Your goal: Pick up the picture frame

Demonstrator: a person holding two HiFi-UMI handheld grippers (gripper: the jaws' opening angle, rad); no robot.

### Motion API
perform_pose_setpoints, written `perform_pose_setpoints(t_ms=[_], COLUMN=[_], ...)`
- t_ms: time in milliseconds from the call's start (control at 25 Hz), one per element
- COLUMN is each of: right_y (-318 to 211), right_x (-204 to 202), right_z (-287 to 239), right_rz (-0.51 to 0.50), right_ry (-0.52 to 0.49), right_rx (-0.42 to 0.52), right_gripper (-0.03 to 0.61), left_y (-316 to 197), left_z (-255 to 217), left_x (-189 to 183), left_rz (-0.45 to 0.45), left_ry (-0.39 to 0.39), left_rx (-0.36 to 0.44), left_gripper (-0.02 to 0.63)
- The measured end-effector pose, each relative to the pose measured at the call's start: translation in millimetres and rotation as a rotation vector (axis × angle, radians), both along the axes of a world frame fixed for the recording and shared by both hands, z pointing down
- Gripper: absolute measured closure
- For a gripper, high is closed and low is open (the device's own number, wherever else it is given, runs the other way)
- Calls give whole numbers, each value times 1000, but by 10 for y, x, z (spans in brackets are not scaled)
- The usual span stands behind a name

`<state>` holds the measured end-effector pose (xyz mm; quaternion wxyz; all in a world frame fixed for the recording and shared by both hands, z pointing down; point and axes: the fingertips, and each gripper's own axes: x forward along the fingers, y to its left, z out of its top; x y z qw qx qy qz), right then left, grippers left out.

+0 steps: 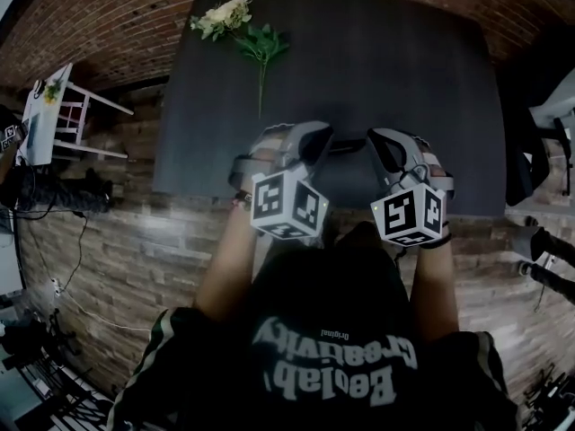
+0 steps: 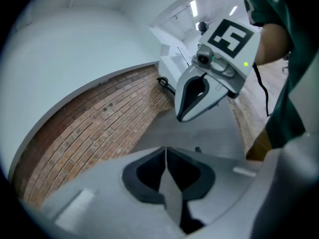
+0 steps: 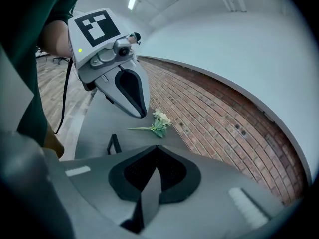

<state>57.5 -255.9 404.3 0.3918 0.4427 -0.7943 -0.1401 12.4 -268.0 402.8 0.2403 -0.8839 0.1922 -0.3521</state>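
Dark worktop (image 1: 404, 70), person standing at its near edge w/ both grippers held over the near-edge middle, side by side, tips pointing toward the far edge and tilted down. Left gripper (image 2: 165, 151): jaws closed, tips meeting, nothing btwn them. Right gripper (image 3: 157, 151): jaws also closed, empty. Picture frame (image 3: 113, 144): thin, black, standing upright on the worktop close to the near edge, approx btwn the two grippers, neither touching it; in head view it's dark on dark, hard to make out. Flower sprig (image 1: 241, 27) lies at the far left corner, well apart from the frame.
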Motion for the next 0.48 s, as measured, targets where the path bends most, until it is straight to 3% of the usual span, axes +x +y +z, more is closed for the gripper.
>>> perform_pose_setpoints(t_ms=[160, 480], right_y=[18, -114], right_x=[-26, 40], right_z=[103, 309], right_rz=[2, -48], right_ry=[-1, -21], right_rx=[-22, -69], right_gripper=[572, 572], left_y=[12, -30], left_z=[156, 471], left_x=[3, 95], left_rz=[9, 3], left_ry=[-13, -38], left_rx=[-38, -139], left_gripper=[598, 536])
